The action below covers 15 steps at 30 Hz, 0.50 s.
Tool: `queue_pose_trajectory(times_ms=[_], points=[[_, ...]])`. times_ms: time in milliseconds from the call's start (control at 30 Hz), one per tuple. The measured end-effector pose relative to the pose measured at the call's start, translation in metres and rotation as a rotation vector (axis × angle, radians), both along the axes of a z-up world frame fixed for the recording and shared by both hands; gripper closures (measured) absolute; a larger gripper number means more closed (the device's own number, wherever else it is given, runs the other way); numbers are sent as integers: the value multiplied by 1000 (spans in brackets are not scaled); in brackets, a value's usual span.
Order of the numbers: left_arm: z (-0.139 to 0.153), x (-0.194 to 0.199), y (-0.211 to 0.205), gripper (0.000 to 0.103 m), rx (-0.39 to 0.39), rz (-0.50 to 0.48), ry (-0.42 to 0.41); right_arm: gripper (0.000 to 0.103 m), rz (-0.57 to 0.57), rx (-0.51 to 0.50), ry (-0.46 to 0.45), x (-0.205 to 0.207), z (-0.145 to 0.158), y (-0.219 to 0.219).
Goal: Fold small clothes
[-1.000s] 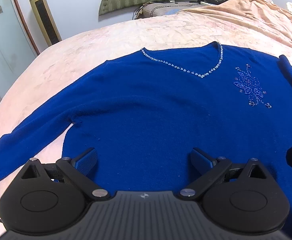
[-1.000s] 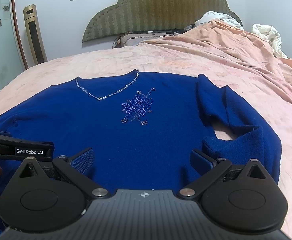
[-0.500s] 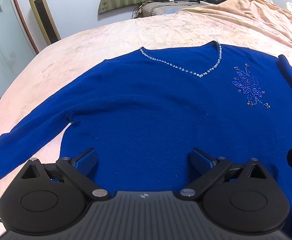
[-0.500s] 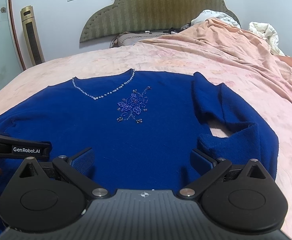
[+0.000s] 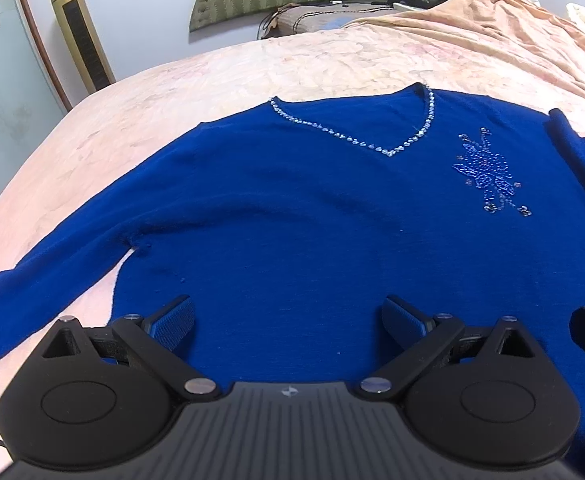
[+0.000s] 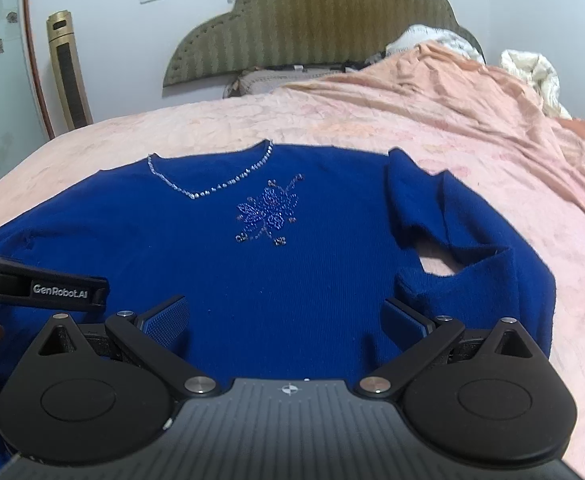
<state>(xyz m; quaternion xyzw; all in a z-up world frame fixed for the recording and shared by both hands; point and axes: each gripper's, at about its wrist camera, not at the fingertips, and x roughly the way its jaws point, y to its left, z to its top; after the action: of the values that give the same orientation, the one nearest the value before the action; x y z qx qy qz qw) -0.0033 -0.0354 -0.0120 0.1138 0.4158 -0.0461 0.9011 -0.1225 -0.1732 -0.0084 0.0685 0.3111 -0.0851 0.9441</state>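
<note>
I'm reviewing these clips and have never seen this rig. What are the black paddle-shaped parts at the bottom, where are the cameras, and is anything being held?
No robot here: a person holds a two-finger tool in each hand, each with a camera looking along its fingers. One picture is from the left tool, the other from the right tool. Both are open and hold nothing. A blue sweater lies front-up on a pink bedspread; its one sleeve lies stretched out, the other sleeve is folded back and rumpled.

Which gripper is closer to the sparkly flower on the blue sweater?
Right. The right gripper hovers over the hem almost straight below the beaded flower. The left gripper sits further along the hem, with the flower off to its right.
</note>
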Motion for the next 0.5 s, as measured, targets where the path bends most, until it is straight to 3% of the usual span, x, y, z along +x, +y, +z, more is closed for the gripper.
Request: queue_pose_trajectory(times_ms=[267,333,467,500], points=[[2,0,-7,2,2,-19,2,0,-10,-172,-9,-20,-2,-2],[1,0,-10,2,5,-29,9,0,-17,-145,-1,-22,-4,-11],[1,-2,-13,2,10,-49,11,1,-13,21,6,-22,-10,-34],[2,-3,-14,2,13,-52,8,2,-33,17,10,-22,-11,-37]])
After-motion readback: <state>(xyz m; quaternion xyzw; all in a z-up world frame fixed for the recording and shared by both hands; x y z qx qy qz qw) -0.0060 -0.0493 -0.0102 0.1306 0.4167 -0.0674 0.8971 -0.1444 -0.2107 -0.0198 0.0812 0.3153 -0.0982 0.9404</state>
